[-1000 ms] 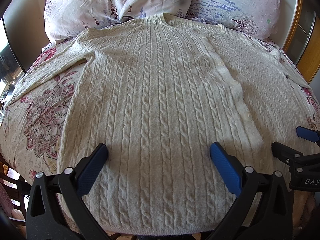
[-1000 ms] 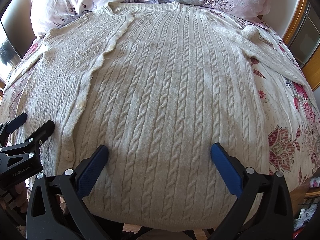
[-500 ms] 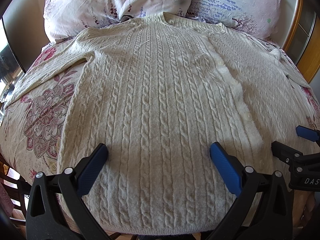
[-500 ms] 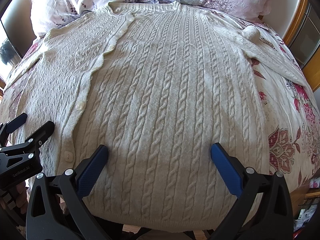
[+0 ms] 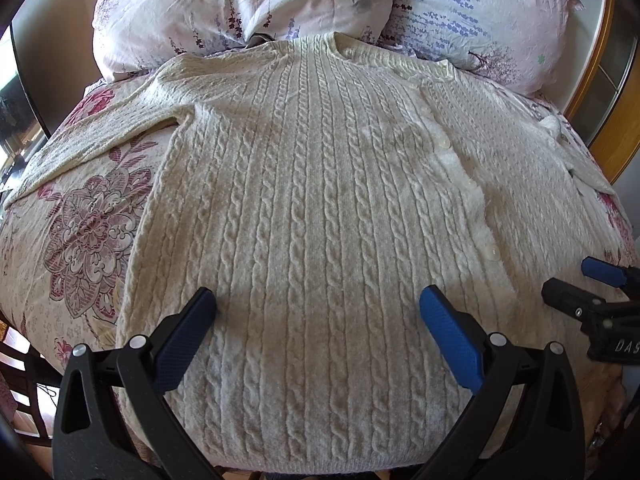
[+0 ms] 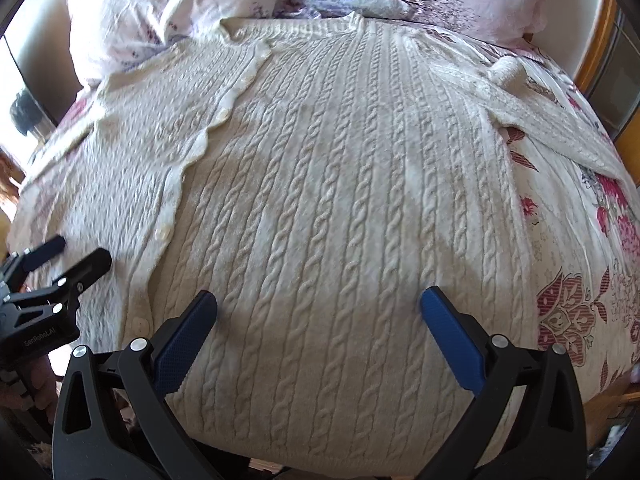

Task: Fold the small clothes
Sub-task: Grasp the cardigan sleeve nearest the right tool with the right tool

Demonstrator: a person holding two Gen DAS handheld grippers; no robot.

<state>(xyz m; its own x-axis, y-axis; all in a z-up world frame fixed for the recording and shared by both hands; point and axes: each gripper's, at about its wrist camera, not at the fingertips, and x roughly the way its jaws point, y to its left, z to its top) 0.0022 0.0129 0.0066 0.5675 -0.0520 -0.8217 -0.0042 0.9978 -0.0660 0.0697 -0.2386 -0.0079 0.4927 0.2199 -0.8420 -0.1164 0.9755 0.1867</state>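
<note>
- Left wrist view: the left gripper (image 5: 318, 312) has its blue-padded fingers wide apart, gripping nothing. The cream cable-knit cardigan (image 5: 304, 208) lies flat on the floral bedspread (image 5: 80, 216), running from under the fingertips ahead to two pillows (image 5: 240, 4). Its button placket (image 5: 460, 164) runs ahead and right of the right finger. At far right, the other tool's body reads "DAS", cut off by the frame edge.
- Right wrist view: the right gripper (image 6: 318, 312) is likewise spread wide and holds nothing. The cardigan (image 6: 340, 200) fills the space ahead; one sleeve (image 6: 552, 120) extends ahead-right. At far left, the left gripper (image 6: 68, 256) appears parted; its label reads "GenRobot.AI".
</note>
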